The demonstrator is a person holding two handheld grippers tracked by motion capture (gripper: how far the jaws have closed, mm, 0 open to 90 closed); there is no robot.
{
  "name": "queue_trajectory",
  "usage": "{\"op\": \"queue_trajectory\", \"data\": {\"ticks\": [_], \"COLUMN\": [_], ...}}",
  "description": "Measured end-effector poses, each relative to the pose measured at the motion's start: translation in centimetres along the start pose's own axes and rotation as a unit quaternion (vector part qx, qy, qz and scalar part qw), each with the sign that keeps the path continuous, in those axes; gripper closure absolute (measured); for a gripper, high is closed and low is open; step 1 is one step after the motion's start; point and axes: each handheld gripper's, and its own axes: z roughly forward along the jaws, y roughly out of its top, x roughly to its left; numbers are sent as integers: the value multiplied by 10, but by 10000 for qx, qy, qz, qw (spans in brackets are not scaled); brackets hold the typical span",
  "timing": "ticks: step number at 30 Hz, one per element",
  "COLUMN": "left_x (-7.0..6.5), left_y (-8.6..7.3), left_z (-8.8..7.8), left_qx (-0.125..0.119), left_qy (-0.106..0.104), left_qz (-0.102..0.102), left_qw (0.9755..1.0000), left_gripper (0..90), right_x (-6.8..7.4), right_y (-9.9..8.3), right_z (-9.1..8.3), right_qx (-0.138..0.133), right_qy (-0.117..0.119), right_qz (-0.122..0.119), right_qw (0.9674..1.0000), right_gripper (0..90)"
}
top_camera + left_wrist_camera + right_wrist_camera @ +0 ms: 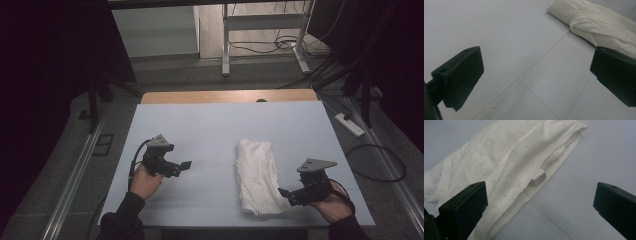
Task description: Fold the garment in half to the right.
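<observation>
Cloth lies folded on the table, right of the middle.
The right gripper waits wide open beside it, ready to grab; the left gripper hangs open too, farther off.

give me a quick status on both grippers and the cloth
Left gripper open, empty. Right gripper open beside white cloth, not gripping. Cloth folded on table; nothing in the way.

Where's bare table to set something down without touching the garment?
Bare: the far strip beyond the folded white garment, and the middle between it and the left gripper. Tighter: the near right corner of the table, where the right gripper sits beside the garment's edge.
</observation>
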Motion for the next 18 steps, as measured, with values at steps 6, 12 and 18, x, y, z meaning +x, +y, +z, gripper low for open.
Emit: {"op": "queue_trajectory", "data": {"ticks": [6, 12, 18], "left_x": [-4, -8, -11], "left_y": [-5, -10, -15], "left_z": [-8, -16, -23], "left_qx": [0, -15, -59], "left_qy": [118, 208, 245], "left_qz": [-3, 6, -13], "left_qw": [9999, 9998, 9997], "left_gripper": [0, 0, 0], "right_x": [-1, -3, -5], "right_y": [0, -1, -2], "right_z": [-2, -4, -6], "right_qx": [3, 13, 25], "right_qy": [-24, -57, -74], "right_qz": [16, 34, 38], "right_qw": [10000, 10000, 10000], "right_gripper": [0, 0, 0]}}
